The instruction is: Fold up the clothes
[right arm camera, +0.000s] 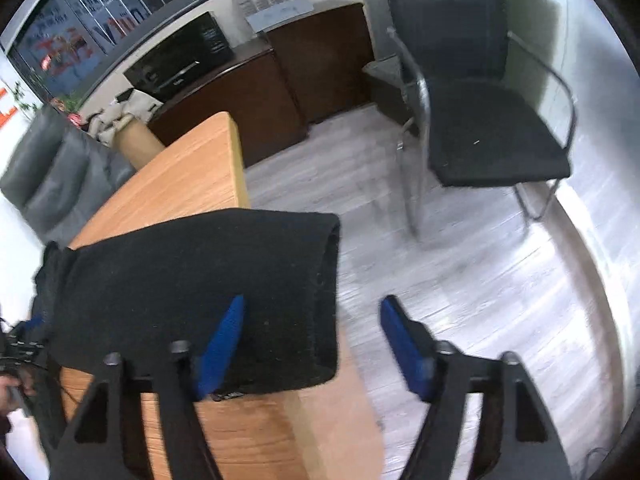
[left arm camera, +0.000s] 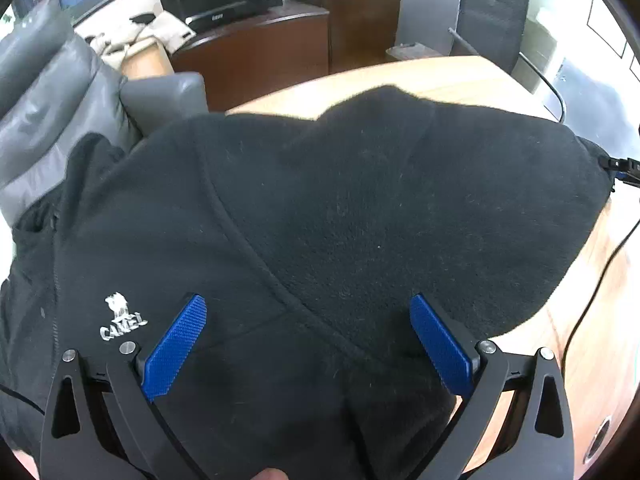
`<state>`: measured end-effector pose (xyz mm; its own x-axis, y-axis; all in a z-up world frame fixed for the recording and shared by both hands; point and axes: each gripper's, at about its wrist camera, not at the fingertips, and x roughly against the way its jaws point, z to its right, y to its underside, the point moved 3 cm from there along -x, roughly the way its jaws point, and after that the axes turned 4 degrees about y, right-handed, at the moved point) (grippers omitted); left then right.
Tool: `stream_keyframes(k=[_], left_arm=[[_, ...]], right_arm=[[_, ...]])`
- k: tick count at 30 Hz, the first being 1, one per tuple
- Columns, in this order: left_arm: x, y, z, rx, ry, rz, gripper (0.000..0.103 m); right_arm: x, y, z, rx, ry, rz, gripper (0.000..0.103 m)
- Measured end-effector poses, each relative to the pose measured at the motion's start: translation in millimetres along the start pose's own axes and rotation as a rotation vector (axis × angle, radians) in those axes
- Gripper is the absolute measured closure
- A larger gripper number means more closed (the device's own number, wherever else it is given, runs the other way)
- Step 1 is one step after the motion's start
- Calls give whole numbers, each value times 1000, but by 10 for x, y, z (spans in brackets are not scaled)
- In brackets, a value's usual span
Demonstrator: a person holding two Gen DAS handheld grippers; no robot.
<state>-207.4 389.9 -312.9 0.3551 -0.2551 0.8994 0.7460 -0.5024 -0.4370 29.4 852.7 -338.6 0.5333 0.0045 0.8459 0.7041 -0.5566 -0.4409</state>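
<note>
Both my grippers tilt steeply down over a black fleece jacket (left arm camera: 360, 208) spread on the wooden table (right arm camera: 188, 168).

My left gripper (left arm camera: 308, 344) hangs spread wide above the chest seam, pads clear of the cloth. My right gripper (right arm camera: 312, 336) gapes unclenched over the jacket's folded edge at the table's corner, gripping nothing.

Left gripper (left arm camera: 308, 340) angled steeply downward, blue pads (left arm camera: 176, 346) spread wide, right gripper (right arm camera: 312, 344) tilted down, jaws apart, gripping nothing
</note>
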Motion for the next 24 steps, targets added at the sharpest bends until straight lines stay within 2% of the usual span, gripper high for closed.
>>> stream_keyframes(k=[1,2,6,9,12,15,17,20,24], left_arm=[[-23,5,5,5,4,-2,0],[-37,8,3,10,6,-1,0],[-80,43,-46,49,33,1,0],[-72,63,-40,42,37,19,0],[-49,78,-41,44,39,28,0],[6,151,-72,44,44,54,0],[65,224,-144,55,54,71,0],[233,357,-288,64,71,97,0],[623,588,-639,78,85,162,0]], right_arm=[[-6,0,-21,3,-26,-2,62],[-11,4,-44,6,-49,-5,75],[62,25,-113,12,-73,0,90],[390,-50,-265,43,-79,81,93],[919,-147,-632,123,-74,195,94],[1390,-208,-1167,230,-54,289,95],[1693,-239,-1666,315,-74,360,95],[1965,-209,-2457,447,-117,432,96],[2134,-67,-3518,598,-202,483,98]])
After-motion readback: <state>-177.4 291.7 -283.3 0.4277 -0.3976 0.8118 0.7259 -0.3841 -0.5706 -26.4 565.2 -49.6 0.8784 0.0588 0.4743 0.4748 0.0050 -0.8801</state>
